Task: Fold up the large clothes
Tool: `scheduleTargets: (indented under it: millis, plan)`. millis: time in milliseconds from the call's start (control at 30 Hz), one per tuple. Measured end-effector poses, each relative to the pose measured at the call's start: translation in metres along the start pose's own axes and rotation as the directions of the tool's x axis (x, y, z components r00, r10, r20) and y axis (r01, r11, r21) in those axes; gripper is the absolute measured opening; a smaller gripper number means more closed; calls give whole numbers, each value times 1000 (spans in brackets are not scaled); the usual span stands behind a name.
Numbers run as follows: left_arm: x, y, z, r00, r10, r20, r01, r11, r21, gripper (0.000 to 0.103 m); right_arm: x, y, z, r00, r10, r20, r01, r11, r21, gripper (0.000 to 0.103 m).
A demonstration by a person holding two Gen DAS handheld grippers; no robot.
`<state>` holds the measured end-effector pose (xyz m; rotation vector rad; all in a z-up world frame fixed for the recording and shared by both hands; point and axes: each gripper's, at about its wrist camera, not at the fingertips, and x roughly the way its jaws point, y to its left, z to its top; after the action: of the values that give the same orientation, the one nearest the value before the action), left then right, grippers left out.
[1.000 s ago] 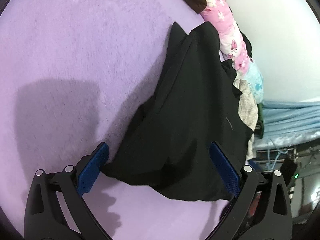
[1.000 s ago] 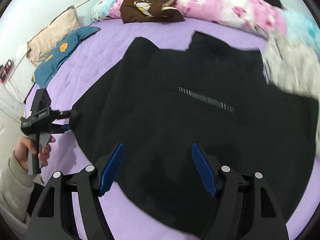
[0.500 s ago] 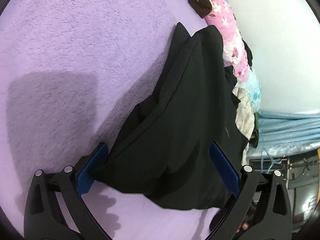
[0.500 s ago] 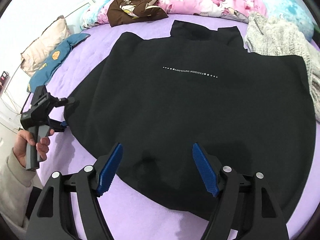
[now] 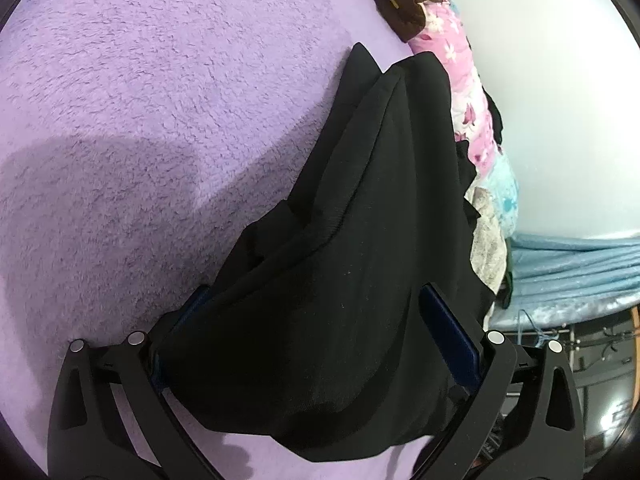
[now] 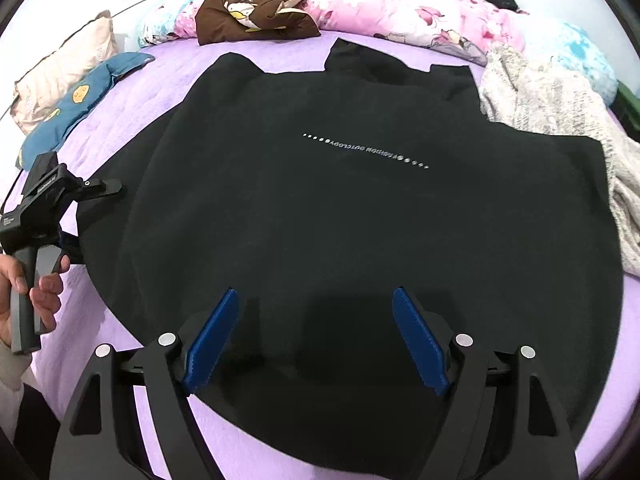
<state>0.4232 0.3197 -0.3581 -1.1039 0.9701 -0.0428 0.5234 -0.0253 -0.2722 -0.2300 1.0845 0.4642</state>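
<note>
A large black garment [image 6: 340, 208] with a line of small silver lettering lies spread flat on the purple bed cover [image 6: 132, 92]. My right gripper [image 6: 316, 292] hovers over its near hem. Its jaws are opening, and only flat cloth lies below them, with nothing pinched. In the left wrist view the garment's side [image 5: 380, 200] is bunched between the wide jaws of my left gripper [image 5: 316, 296] and drapes over the left pad [image 5: 192, 304]. The right pad [image 5: 448, 340] stands clear of the cloth. From the right wrist view, the left gripper [image 6: 80, 196] sits at the garment's left edge.
A pink floral quilt [image 6: 400, 4], a brown printed cloth [image 6: 256, 8] and a grey-white knit [image 6: 540, 96] line the far and right sides. A blue cushion [image 6: 80, 100] and a beige pillow [image 6: 60, 64] lie far left. A person's hand [image 6: 44, 292] holds the left gripper's handle.
The left gripper has pushed in on the garment's edge, so cloth now fills the gap between its jaws. The right gripper has sunk toward the hem and its jaws stand a little wider.
</note>
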Motion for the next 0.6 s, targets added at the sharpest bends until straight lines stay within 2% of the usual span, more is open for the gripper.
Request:
scheduleTargets:
  millis: [67, 200, 433, 533, 600]
  plan:
    - [1, -1, -1, 1000, -3, 5, 3, 1000, -8, 97, 6, 2, -2, 1000, -3, -6, 2, 1000, -8, 79]
    - [7, -1, -1, 997, -73, -2, 73, 997, -35, 97, 14, 6, -7, 1000, -23, -8, 23, 999, -42, 80]
    - [14, -2, 1, 995, -101, 19, 102, 993, -56, 97, 20, 4, -5, 1000, -12, 2, 12, 1000, -19, 82]
    - [18, -5, 2, 995, -94, 18, 95, 994, -45, 96, 23, 5, -4, 1000, -17, 1, 17, 999, -31, 82]
    - [20, -7, 2, 993, -115, 5, 116, 993, -31, 96, 26, 5, -4, 1000, -13, -3, 13, 999, -30, 83]
